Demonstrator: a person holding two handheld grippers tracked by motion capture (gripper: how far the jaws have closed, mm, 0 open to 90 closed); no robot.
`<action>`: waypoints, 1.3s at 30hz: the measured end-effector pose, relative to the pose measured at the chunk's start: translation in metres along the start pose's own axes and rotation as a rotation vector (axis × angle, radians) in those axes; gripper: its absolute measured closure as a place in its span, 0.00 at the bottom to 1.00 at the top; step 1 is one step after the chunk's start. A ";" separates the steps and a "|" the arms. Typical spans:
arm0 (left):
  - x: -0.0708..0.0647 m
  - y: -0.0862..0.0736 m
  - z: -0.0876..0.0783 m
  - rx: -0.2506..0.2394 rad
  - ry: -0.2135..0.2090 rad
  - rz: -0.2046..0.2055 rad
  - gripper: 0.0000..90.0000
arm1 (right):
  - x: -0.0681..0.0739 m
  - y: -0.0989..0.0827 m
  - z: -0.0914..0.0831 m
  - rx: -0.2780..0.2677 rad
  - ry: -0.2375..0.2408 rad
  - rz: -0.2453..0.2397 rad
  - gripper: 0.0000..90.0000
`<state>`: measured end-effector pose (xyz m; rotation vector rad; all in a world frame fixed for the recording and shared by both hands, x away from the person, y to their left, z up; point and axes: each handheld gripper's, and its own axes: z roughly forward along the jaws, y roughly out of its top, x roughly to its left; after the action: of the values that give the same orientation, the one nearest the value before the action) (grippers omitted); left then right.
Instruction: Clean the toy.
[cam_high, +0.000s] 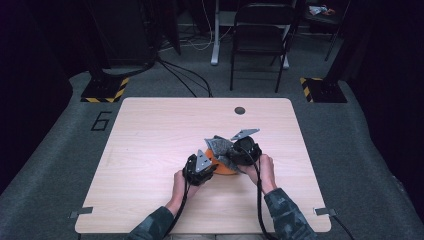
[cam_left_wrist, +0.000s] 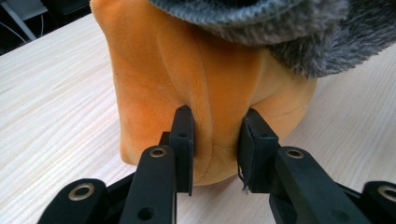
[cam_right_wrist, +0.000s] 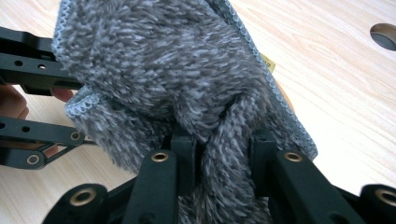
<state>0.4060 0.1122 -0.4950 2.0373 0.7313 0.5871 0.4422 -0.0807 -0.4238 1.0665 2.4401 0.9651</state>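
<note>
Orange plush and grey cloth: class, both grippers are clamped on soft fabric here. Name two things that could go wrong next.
1. The left gripper pinches only a narrow fold of the orange plush; a pull could let the fold slip out.
2. The right gripper holds a bunched ridge of the grey cloth, which lies over the plush. Tugging it may drag or tip the plush on the table rather than free the cloth.

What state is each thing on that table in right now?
Orange plush velvety piece: on the table, a fold pinched.
Grey fluffy cloth: bunched, draped over the orange piece, a fold pinched.
Left gripper: shut on the orange piece.
Right gripper: shut on the grey cloth.
</note>
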 end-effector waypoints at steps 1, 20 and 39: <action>0.000 0.000 0.000 0.000 0.000 0.000 0.78 | 0.001 -0.001 0.000 -0.002 -0.004 0.001 0.79; 0.008 0.000 0.001 -0.005 -0.026 -0.057 0.78 | -0.037 -0.031 -0.002 0.077 -0.060 0.076 0.84; 0.017 -0.003 0.002 -0.014 -0.038 -0.119 0.78 | -0.062 -0.063 0.024 0.192 -0.108 0.170 0.85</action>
<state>0.4187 0.1242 -0.4964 1.9716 0.8174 0.4820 0.4632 -0.1466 -0.4837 1.3717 2.4214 0.7097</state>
